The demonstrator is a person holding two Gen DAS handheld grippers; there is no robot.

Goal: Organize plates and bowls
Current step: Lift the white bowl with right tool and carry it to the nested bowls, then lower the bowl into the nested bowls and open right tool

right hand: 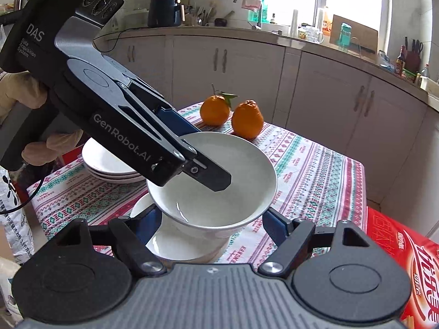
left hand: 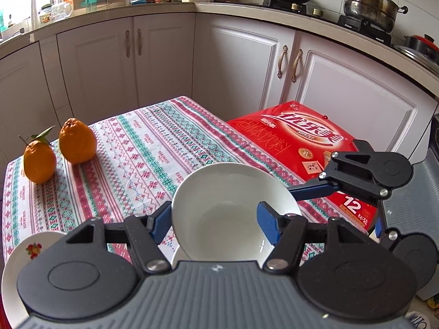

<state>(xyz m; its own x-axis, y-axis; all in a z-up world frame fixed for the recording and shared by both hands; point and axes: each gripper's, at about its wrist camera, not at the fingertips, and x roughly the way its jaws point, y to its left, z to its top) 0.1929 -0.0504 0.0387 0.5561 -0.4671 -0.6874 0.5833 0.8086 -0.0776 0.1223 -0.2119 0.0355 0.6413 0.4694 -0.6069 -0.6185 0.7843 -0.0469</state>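
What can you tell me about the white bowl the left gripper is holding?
The white bowl is plain, glossy, ceramic-looking, deep with flared walls, empty. It tilts just above a second bowl on the patterned tablecloth. The left gripper pinches its wall, one finger inside, one outside. The right gripper flanks its underside; contact is unclear.

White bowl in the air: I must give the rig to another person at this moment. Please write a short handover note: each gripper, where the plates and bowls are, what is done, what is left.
Left gripper: shut on the white bowl, one finger inside, one outside; the bowl is tilted and off the table.
Right gripper: its fingers straddle the bowl's lower part; I cannot tell whether they press.
Directly below: a second bowl on the table. The plate stack sits behind it, to the left in the right wrist view.
Done: the plates look stacked.
Left: probably lower the held bowl into the second bowl, then release.
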